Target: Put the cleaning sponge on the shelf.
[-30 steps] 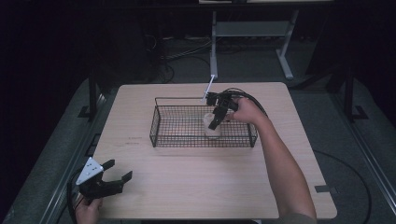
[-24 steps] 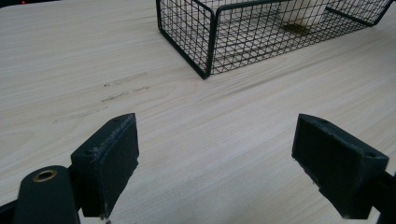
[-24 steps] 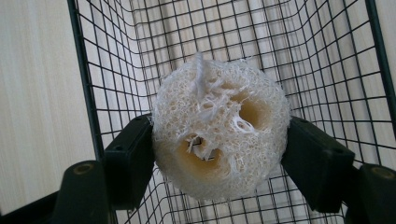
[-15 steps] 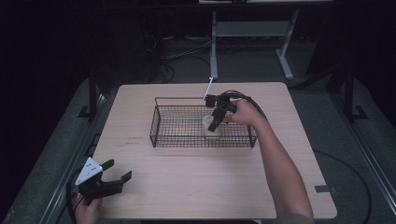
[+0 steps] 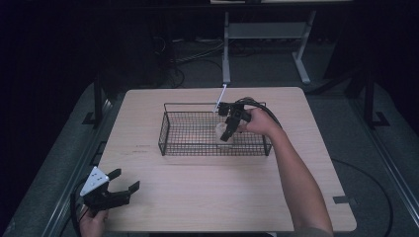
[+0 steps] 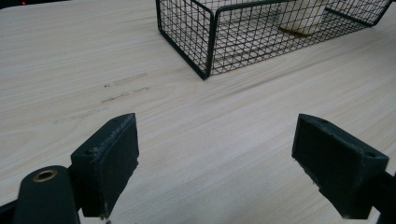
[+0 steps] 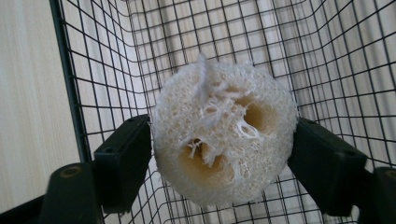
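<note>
A black wire basket (image 5: 168, 133) stands on the wooden table (image 5: 197, 202), a little behind its middle. My right gripper (image 5: 226, 133) reaches down into the basket's right half, shut on a pale round loofah piece (image 5: 220, 129). In the right gripper view the loofah piece (image 7: 224, 140) sits squeezed between both jaws of the right gripper (image 7: 219, 142), with the basket's mesh (image 7: 93, 70) behind it. My left gripper (image 5: 125, 179) rests open near the table's front left corner. In the left gripper view the left gripper (image 6: 215, 140) holds nothing, and the basket (image 6: 210, 46) with the loofah piece (image 6: 301, 16) lies ahead.
The person's right forearm (image 5: 296, 173) stretches across the table's right side to the basket. A thin white rod (image 5: 220, 95) sticks up over the basket's back rim. Beyond the table a grey metal stand (image 5: 262, 34) and cables lie on the dark floor.
The right gripper has sunk slightly lower into the basket with the loofah piece. The left gripper has stayed still and open.
</note>
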`<state>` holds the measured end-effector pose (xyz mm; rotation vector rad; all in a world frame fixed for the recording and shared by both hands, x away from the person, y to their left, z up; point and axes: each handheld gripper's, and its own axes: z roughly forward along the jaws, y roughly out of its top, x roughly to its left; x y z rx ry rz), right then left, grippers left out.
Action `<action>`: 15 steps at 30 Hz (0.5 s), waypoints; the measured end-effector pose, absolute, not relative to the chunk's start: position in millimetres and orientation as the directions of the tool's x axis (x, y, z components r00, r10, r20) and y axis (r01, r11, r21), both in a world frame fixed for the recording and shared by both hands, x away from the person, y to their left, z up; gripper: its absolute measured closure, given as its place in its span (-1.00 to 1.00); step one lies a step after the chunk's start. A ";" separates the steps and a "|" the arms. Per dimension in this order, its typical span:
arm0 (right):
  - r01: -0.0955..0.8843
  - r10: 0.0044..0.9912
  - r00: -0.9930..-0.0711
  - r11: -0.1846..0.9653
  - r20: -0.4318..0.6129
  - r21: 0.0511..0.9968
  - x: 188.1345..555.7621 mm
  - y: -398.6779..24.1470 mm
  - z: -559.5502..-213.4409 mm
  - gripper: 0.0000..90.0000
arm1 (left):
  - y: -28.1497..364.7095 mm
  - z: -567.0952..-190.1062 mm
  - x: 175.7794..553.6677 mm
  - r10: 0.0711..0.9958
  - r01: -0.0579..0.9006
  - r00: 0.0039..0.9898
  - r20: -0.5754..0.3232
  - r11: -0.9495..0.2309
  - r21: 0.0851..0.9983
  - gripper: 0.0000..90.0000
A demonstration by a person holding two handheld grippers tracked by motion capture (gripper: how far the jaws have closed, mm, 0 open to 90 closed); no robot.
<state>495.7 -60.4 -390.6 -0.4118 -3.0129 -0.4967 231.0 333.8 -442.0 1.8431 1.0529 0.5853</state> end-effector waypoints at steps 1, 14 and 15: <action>0.271 0.251 -0.962 0.912 0.102 0.307 495.7 -60.4 -390.6 -0.52 | 333.8 -442.0 231.0 0.851 0.422 0.524 -0.032 -0.226 0.878 -0.69; 0.268 0.253 -0.964 0.913 0.089 0.308 490.9 -62.9 -381.2 -0.58 | 333.4 -441.7 230.7 0.852 0.421 0.523 -0.035 -0.223 0.879 -0.69; 0.261 0.247 -0.965 0.914 0.085 0.311 490.2 -62.9 -380.1 -0.58 | 333.2 -441.7 230.7 0.851 0.422 0.523 -0.033 -0.225 0.879 -0.69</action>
